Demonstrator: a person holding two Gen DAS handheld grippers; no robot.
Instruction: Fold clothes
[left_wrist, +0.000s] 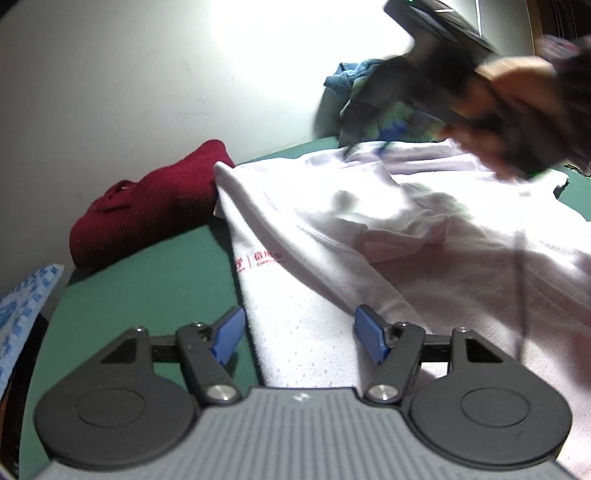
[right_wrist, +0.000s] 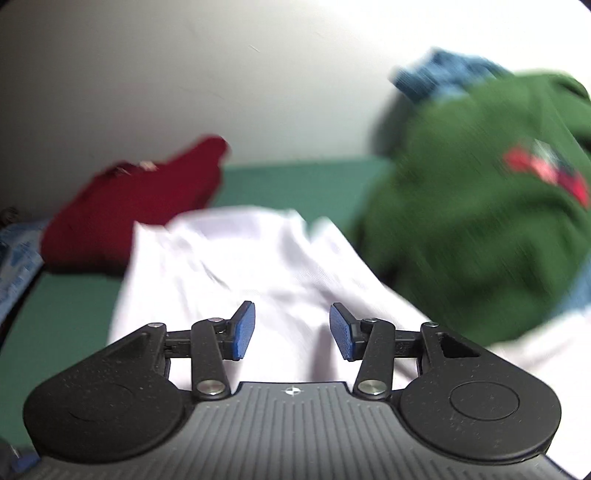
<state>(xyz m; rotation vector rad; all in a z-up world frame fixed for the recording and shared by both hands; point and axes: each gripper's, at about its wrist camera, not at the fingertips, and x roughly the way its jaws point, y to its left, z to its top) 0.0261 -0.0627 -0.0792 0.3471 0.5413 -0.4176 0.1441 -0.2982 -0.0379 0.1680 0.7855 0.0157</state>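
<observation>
The left gripper hangs low over the near left part of the white shirt, its blue pads spread with cloth beneath them but nothing pinched. The right gripper is likewise spread and empty above the same white shirt; its view is smeared, so it seems to be on the move, and from the left camera it shows only as a dark blur in a hand over the shirt's far right side.

The shirt lies rumpled on the green table, with red print near its left edge and a loose fold bunched in the middle. The step in hand looks like taking a fresh hold for the next fold. To do it well, each gripper should likely drop onto a true edge or corner, not the middle, and bite through a single fold, so the cloth lifts flat instead of dragging.

Room is tight. A red knit touches the shirt's far left corner, and a green top with blue cloth behind it crowds the far right, seemingly overlapping the shirt. Bare table shows to the near left, so folding toward that side looks safest. A blue patterned cloth sits at the far left edge.
</observation>
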